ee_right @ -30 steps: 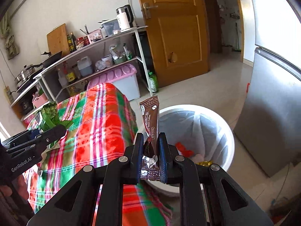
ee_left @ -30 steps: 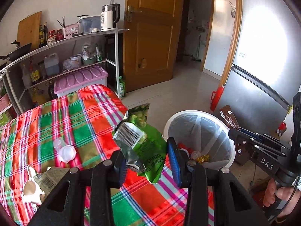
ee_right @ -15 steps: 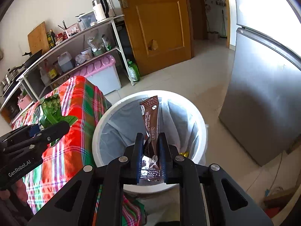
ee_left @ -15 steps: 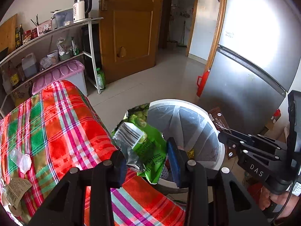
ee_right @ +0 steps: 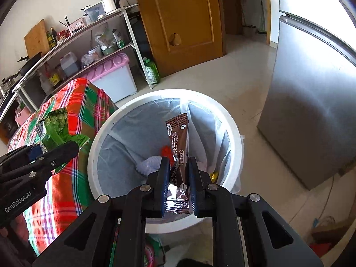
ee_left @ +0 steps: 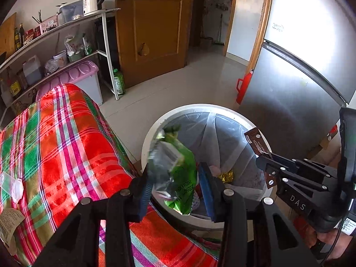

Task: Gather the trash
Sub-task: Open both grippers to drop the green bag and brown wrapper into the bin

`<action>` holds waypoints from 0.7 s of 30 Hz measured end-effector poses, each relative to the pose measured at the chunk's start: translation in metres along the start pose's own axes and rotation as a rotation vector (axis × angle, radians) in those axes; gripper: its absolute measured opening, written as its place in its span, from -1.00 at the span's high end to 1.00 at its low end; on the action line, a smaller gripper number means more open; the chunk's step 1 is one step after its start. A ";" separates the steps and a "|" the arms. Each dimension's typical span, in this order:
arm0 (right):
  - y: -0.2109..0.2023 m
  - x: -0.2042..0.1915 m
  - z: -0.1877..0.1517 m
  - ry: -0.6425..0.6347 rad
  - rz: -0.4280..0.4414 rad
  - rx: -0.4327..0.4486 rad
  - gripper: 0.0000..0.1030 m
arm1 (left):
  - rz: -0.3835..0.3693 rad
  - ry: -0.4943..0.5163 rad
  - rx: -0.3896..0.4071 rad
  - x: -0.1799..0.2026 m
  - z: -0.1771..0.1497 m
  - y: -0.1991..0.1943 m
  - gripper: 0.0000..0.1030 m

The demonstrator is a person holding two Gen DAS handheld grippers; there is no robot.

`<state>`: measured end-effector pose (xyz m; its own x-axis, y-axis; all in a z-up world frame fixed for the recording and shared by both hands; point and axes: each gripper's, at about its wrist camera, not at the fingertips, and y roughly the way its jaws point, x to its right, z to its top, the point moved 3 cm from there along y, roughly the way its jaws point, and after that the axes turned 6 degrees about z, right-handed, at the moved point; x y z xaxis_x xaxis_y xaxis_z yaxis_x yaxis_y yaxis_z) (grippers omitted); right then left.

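A steel refrigerator (ee_right: 311,115) stands at my right and a desk under a red-and-green plaid cloth (ee_left: 62,142) at my left, with a white trash bin (ee_right: 233,133) lined with a clear bag on the tiled floor between them, its rim just beside the desk edge. My left gripper (ee_left: 175,184) is at the bin's near rim, its jaws spread wide; the green snack bag (ee_left: 178,169) sits blurred between them, touching the left finger and clear of the right one, over the bin mouth. My right gripper (ee_right: 179,178) is clamped on a brown coffee stick sachet (ee_right: 179,142), which stands upright above the bin's opening. Inside the bin lie a red scrap (ee_right: 165,150), a pale crumpled wrapper (ee_right: 148,163) and a gold foil piece (ee_left: 225,175). On the desk, toward its left edge, rest a small clear plastic cup (ee_left: 13,185) and a tan paper label (ee_left: 10,222).
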<state>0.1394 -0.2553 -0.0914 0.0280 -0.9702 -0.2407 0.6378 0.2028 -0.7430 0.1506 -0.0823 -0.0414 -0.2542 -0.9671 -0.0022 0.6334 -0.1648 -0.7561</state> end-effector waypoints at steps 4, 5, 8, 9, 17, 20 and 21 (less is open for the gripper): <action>0.005 0.002 -0.002 0.002 -0.008 -0.013 0.63 | 0.012 0.005 0.001 0.001 -0.001 0.001 -0.11; 0.005 0.003 -0.002 0.005 -0.009 -0.013 0.58 | 0.012 0.003 -0.001 0.001 -0.001 0.001 -0.13; 0.003 0.005 -0.003 0.008 -0.007 -0.009 0.33 | 0.004 -0.008 -0.010 0.000 -0.002 0.003 -0.20; 0.003 0.005 -0.003 0.009 -0.004 -0.006 0.28 | 0.009 -0.010 -0.010 0.000 -0.002 0.002 -0.22; -0.008 0.000 -0.003 0.006 0.002 0.019 0.25 | 0.011 -0.019 0.013 -0.005 -0.004 -0.010 -0.30; -0.014 -0.003 -0.003 0.008 0.003 0.033 0.25 | 0.011 -0.026 0.030 -0.010 -0.005 -0.020 -0.31; -0.017 -0.004 -0.003 0.008 0.004 0.039 0.25 | 0.015 -0.031 0.034 -0.012 -0.006 -0.023 -0.31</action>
<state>0.1264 -0.2541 -0.0800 0.0250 -0.9682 -0.2488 0.6671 0.2015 -0.7172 0.1351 -0.0656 -0.0278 -0.2221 -0.9750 0.0070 0.6618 -0.1561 -0.7333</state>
